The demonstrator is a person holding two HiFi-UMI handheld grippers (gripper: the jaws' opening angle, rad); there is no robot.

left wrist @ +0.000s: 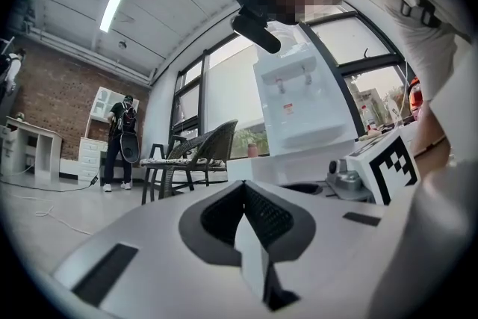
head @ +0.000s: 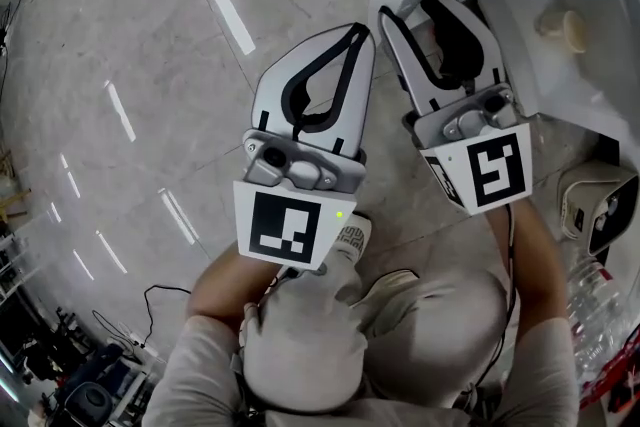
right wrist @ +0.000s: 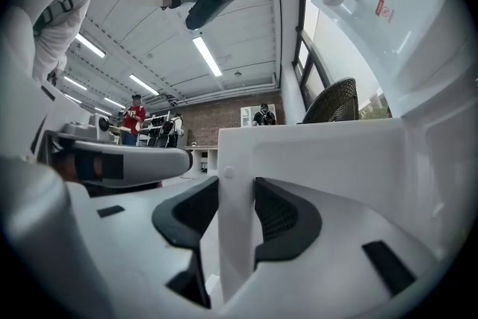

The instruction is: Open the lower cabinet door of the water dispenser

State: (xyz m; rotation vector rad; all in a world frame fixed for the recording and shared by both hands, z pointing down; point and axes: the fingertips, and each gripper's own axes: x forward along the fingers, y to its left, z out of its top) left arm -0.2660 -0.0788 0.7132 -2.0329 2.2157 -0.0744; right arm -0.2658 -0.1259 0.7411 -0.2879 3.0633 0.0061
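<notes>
Knees [head: 300,355]: closest thing to my head cam, at 6 o'clock, light trousers. The person is crouched low.
Left gripper [head: 355,30]: dead centre of the head view, pointing to 12 o'clock over bare floor [head: 150,65]. Its own view has the jaws together [left wrist: 243,187] with nothing between them.
Right gripper [head: 412,5]: just beside the left one, at 1 o'clock. Its view shows the jaws [right wrist: 235,190] clamped on the free edge of a white panel, a black pad pressed on each face.
Lower cabinet door [right wrist: 328,153]: that's the white panel. From the jaws it runs off to 3 o'clock in the right gripper view, recessed face toward the camera. It looks swung out from the body.
Water dispenser [left wrist: 299,108]: white, two taps on the upper front, at 1 o'clock in the left gripper view. In the head view it fills the 1 to 2 o'clock corner.
Cabinet inside: there's a pale beige thing [head: 565,27] in there and I can't tell what it is.
Bottles [head: 595,305]: clear plastic, at 4 o'clock in the head view, near the person's right arm.
White appliance [head: 600,205]: at 3 o'clock, just above the bottles. Can't tell what kind.
Cable [head: 160,295]: black, on the floor at 8 o'clock.
Wicker chair [left wrist: 198,153]: at 9 o'clock in the left gripper view, with a person in dark clothes [left wrist: 122,138] standing past it.
</notes>
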